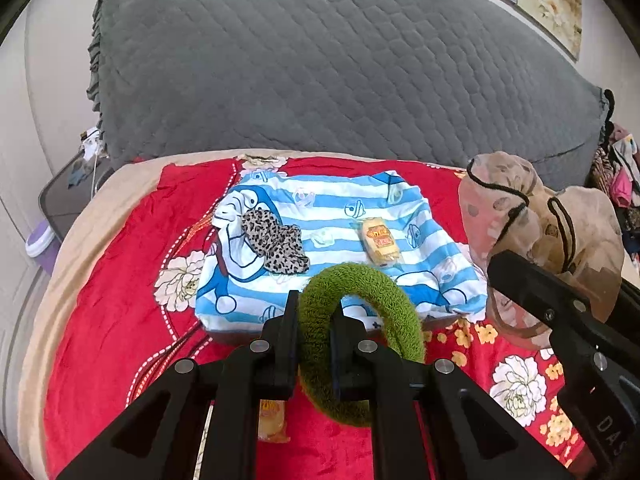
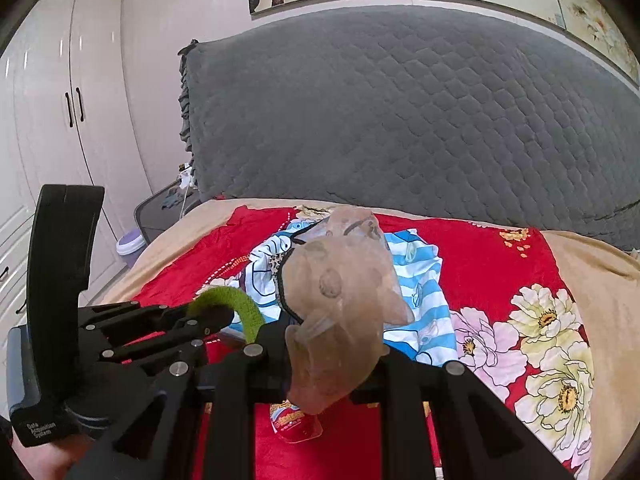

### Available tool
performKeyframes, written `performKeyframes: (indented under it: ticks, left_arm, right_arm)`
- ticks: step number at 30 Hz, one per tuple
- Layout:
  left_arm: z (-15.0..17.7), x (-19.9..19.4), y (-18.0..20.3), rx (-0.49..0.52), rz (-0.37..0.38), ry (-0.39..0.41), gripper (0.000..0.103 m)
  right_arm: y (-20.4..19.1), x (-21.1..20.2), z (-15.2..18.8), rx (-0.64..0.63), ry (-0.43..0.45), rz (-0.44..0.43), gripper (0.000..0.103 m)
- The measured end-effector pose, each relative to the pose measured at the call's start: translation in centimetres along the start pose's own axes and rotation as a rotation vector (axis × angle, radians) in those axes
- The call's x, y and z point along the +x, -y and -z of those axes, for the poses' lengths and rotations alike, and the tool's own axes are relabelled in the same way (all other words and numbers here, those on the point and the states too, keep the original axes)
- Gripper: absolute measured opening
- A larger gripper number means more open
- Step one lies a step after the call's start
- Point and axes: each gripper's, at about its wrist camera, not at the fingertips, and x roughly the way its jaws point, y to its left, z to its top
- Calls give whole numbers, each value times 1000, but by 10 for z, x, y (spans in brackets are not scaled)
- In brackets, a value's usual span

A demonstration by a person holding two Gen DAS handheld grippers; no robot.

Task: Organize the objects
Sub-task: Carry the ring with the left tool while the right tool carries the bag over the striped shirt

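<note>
Scrunchie first: we have the green fuzzy scrunchie [image 1: 362, 320] pinched in our left gripper [image 1: 314, 312], jaws clamped tight across one side of the loop, the rest of the ring hanging free at five o'clock of the fingertips. Over on the other side, our right gripper [image 2: 332, 352] is closed on the beige sheer cloth [image 2: 340, 300] with its black cord trim, the fabric bunched up and ballooning above the jaws. Both loads ride above the red floral blanket [image 1: 120, 280].

Straight ahead at twelve o'clock lies the blue striped cartoon cloth [image 1: 340, 208], and on it the leopard-print scrunchie [image 1: 276, 244] at ten o'clock and a yellow snack packet [image 1: 380, 240] at one o'clock. Looks to us like that cloth is the collecting spot.

To do this well, we'd carry the green ring low over a bare patch of stripes, clear of the packet, and release only once it touches. Another snack packet [image 2: 294, 420] waits on the blanket beneath the right jaws. Beyond it all, the grey quilted cover [image 1: 320, 60].
</note>
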Motion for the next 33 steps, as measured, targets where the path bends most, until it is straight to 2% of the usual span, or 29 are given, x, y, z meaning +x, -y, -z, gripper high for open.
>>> performKeyframes:
  ticks: [13,33]
  left_arm:
    - [-19,19,-2,6,5,8,12]
    - [-55,63,-6,17,-1,17,12]
  right_arm:
    - [7,16,-9,-5,2,16,19]
    - [20,65,-30,-15,-4,17,19]
